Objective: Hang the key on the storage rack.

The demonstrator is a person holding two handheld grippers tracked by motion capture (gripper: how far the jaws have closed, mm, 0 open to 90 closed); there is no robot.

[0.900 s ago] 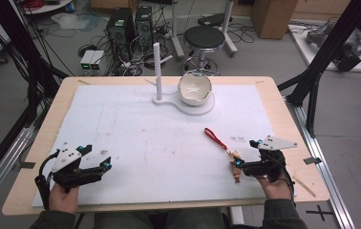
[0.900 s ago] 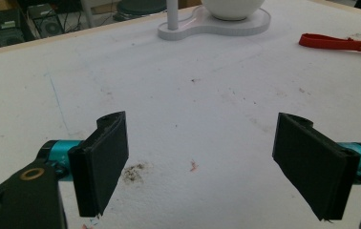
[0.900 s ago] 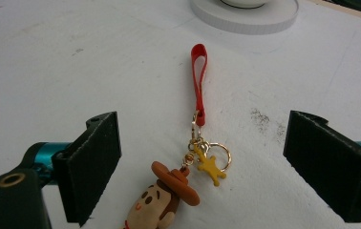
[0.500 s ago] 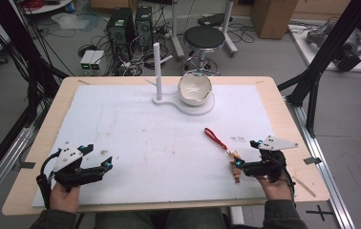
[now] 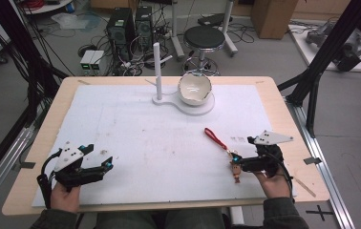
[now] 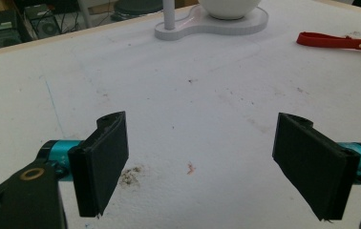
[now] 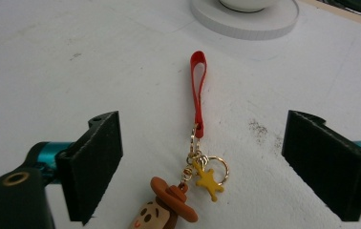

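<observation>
A keychain lies on the white mat at the front right, with a red strap [image 5: 214,138] [image 7: 197,90], a gold ring, a yellow star charm [image 7: 207,182] and a small cowboy-hat figure [image 5: 236,172] [image 7: 165,209]. My right gripper [image 5: 235,164] [image 7: 207,152] is open, its jaws standing wide on either side of the charm end without touching it. At the front left, my left gripper [image 5: 106,166] [image 6: 200,148] is open over bare mat with nothing between its jaws. The red strap [image 6: 329,40] appears far off in the left gripper view.
A white stand [image 5: 158,99] with an upright peg [image 5: 157,67] and a white bowl [image 5: 194,88] on its round base sits at the back middle. The white mat [image 5: 135,129] covers the wooden table [image 5: 269,88]. A stool and computer cases stand on the floor behind the table.
</observation>
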